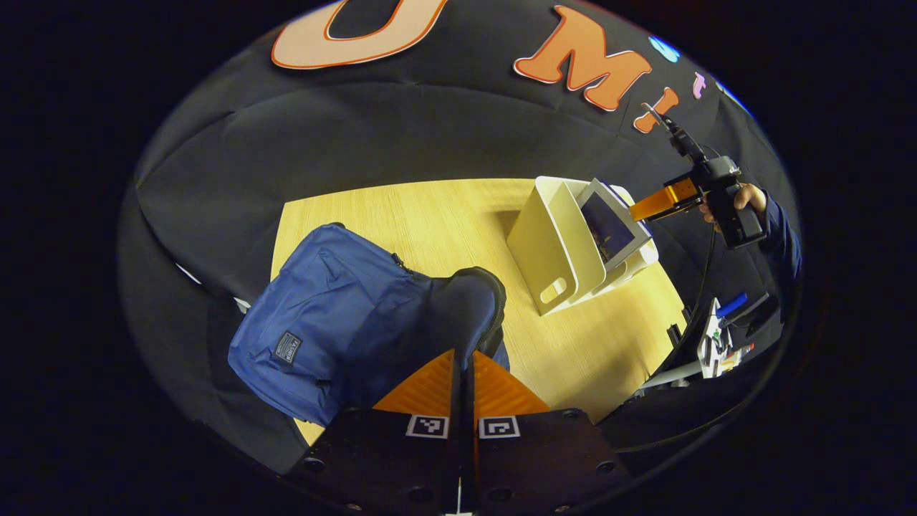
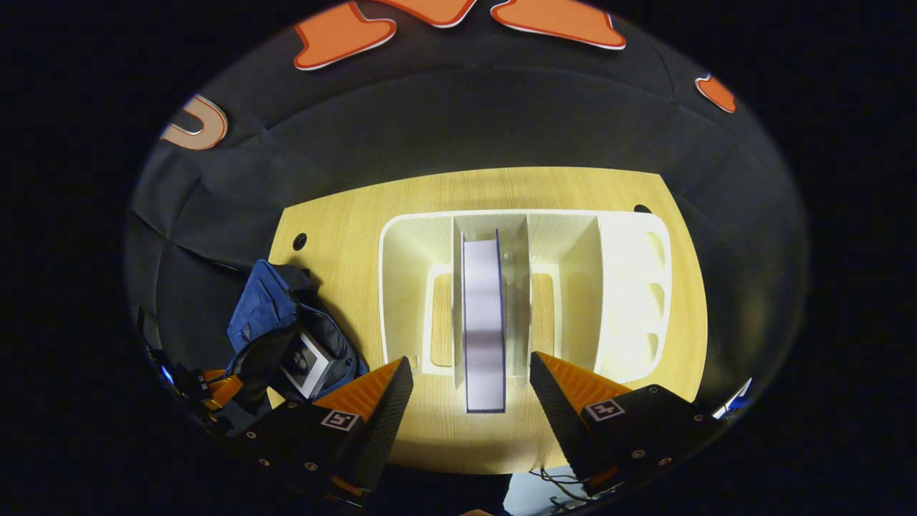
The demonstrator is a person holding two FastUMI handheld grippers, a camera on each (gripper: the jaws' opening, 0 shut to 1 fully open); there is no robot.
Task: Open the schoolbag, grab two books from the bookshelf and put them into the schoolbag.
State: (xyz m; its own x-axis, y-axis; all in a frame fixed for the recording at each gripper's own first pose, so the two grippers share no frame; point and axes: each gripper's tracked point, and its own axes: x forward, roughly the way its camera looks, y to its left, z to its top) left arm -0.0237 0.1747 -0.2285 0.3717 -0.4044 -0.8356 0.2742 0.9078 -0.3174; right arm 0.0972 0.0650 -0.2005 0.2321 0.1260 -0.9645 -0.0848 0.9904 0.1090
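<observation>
1. Left tool [image 1: 462, 362]: fingers are seen pressed together at the bottom of the left gripper view, clamped on the dark edge of the schoolbag's opening flap, which is pinched between them.
2. Schoolbag [image 1: 322, 315]: blue, lying on the bench [image 1: 430, 215] at its near left side, partly overhanging the bench edge. The label patch faces the camera. In the right gripper view the bag [image 2: 276, 315] is seen open, with a book [image 2: 304, 362] already sitting inside its mouth.
3. Right tool [image 2: 469, 401]: fingers are held wide apart, nothing gripped. They are positioned either side of the near end of the remaining book [image 2: 483, 322], not touching it.
4. That book is standing upright on edge in the middle slot of the bookshelf [image 2: 630, 287], between two dividers, with its near end sticking out past the rack's front.
5. Bookshelf: white, divided rack, set on the bench, to the right of the bag and apart from it. Its other slots are seen from above in the right gripper view.
6. In the left gripper view the rack [image 1: 551, 251] is seen from the side with the book [image 1: 612, 226] leaning up out of it. The right tool [image 1: 645, 206] is seen just at the book's upper edge, held by a hand [image 1: 745, 197] in a dark sleeve.
7. Beyond the bench: black cloth wall.
</observation>
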